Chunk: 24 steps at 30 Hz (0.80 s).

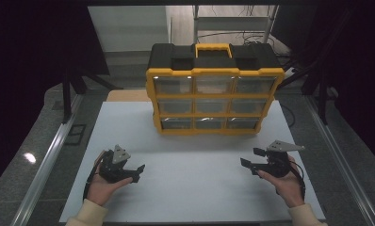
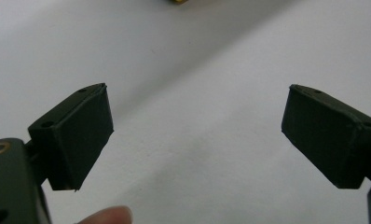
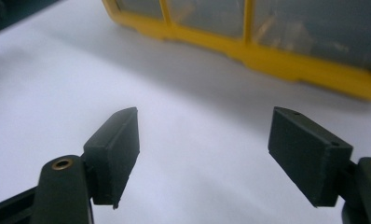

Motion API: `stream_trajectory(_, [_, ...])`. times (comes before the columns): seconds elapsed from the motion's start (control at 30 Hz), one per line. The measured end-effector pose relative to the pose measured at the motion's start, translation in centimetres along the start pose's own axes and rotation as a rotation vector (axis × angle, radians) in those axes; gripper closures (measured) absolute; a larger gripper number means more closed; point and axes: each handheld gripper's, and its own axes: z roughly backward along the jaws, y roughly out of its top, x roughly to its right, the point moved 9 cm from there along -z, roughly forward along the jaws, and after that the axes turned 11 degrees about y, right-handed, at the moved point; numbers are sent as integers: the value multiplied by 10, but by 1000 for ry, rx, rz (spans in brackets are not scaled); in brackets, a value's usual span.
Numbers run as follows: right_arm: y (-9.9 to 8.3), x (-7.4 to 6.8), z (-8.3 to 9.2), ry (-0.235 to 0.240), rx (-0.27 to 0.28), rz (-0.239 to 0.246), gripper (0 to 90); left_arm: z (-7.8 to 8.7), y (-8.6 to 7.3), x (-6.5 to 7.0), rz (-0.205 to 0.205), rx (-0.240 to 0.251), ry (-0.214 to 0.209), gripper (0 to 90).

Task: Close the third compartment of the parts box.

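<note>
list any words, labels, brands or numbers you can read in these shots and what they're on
None can be read.
Organizer case: no legible brand or label on its yellow frame, black top or clear drawer fronts; anything printed there is too small and blurred to tell.
Left gripper and right gripper: plain black, no markings.
White table top: blank.

Black tongs [image 1: 134, 172], flat rectangular pads [image 2: 81, 135], brass screw, grey three-cornered plates, cream sleeves [image 1: 89, 214]

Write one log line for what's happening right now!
left gripper: open, empty | right gripper: open, empty | yellow drawer organizer: upright on white table, untouched
</note>
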Motion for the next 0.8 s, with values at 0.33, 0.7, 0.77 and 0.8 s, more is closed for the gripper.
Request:
stream_trajectory(0.33, [-20, 5, -6, 2, -30, -8, 226, -3, -1, -1, -1, -9, 0, 95])
stream_trajectory(0.7, [-20, 7, -7, -9, -33, 11, 216, -3, -2, -2, 11, -9, -6, 95])
stream_trajectory(0.77, [-19, 6, -7, -8, -31, 14, 211, -3, -2, -2, 10, -12, -6, 95])
stream_trajectory(0.8, [-18, 6, -7, -11, -31, 16, 209, -4, -3, -2, 9, -13, -5, 95])
